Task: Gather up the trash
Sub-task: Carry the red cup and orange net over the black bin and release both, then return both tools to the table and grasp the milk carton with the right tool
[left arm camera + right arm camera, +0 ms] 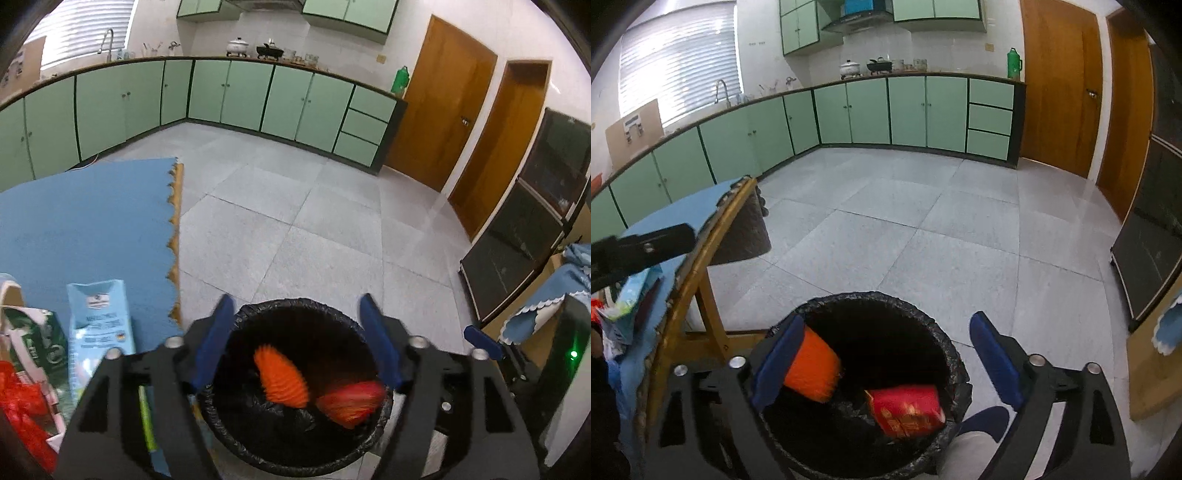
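Both grippers over a round trash bin [295, 458] lined with a black bag, bin on the grey tiled floor [295, 221] just beside a wooden-legged surface [713, 317]. Left gripper [297, 343]: blue fingers [214, 343] spread wide on either side of the bin's mouth, nothing between the pads. Right gripper [886, 362]: blue fingers [993, 358] likewise wide apart, nothing pressed between them. Inside the bin, blurred: an orange ribbed item [812, 369] close to the right gripper's left finger, whether touching cannot be told; a red packet with gold print [905, 410] lower, toward the bin's near right rim. From the left wrist view, the same two as an orange shape [280, 376] and a red-orange one [351, 402] against the black liner. To the left, on the blue mat [85, 229] covering the surface: a light blue printed pack [99, 325], a green carton [37, 343] beside it, red plastic [22, 402] at the near edge, a green pen [147, 417] partly behind the gripper body. Farther off, mint-green cabinets [229, 96] along the walls, a white pot [237, 46] and a black pan [271, 50] on the counter, a green thermos [1014, 62] at the counter's end, brown wooden doors [443, 110] to the right, a window with blinds [679, 62] over the tap [722, 92].
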`<state>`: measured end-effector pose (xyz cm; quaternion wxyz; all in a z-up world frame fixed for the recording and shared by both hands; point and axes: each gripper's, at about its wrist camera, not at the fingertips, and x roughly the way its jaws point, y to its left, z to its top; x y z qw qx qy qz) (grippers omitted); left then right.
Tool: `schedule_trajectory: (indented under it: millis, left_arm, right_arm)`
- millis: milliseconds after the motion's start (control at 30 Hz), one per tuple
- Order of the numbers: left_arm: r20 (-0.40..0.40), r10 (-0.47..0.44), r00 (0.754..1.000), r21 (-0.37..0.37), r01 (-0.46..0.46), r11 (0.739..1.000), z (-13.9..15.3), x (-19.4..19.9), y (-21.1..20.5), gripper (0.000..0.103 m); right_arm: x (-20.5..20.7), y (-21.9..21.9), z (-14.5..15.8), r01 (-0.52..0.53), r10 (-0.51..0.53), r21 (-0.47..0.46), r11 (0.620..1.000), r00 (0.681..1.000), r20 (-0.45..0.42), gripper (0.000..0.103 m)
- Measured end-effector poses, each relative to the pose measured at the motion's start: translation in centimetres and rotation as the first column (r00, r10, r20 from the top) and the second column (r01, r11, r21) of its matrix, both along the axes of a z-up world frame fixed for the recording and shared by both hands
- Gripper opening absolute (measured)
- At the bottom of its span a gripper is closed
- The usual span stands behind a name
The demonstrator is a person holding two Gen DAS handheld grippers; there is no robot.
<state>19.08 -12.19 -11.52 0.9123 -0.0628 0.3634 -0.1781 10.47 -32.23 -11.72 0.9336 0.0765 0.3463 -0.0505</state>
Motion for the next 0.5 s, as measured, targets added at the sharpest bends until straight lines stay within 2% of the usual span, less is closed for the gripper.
schedule_trajectory:
  millis: [33,133,267,367,500]
  left_arm:
    - [0.011,0.012,1.0,-0.004,-0.012,1.0,0.5,-0.3,0.5,0.081]
    - [0.061,0.054,0.997,0.005,-0.054,0.999,2.2,-2.0,2.6,0.087]
    - [0.103,0.126,0.987,0.041,-0.131,0.99,4.3,-4.4,6.2,0.089]
    - [0.125,0.203,0.971,0.059,-0.212,0.976,5.6,-5.9,9.5,0.09]
    - [0.164,0.306,0.938,0.09,-0.323,0.942,6.6,-7.9,14.1,0.091]
  right_arm:
    - [-0.1,0.1,0.4,0.0,0.0,0.011,1.0,1.0,0.01,0.095]
    - [-0.6,1.0,2.2,-0.02,0.018,0.037,0.999,0.999,0.052,0.097]
    - [-1.1,4.1,4.8,-0.085,0.08,0.045,0.995,0.99,0.116,0.097]
    - [-1.2,6.7,6.2,-0.141,0.131,0.063,0.988,0.98,0.151,0.097]
    - [-1.1,10.3,6.9,-0.22,0.207,0.058,0.974,0.963,0.173,0.097]
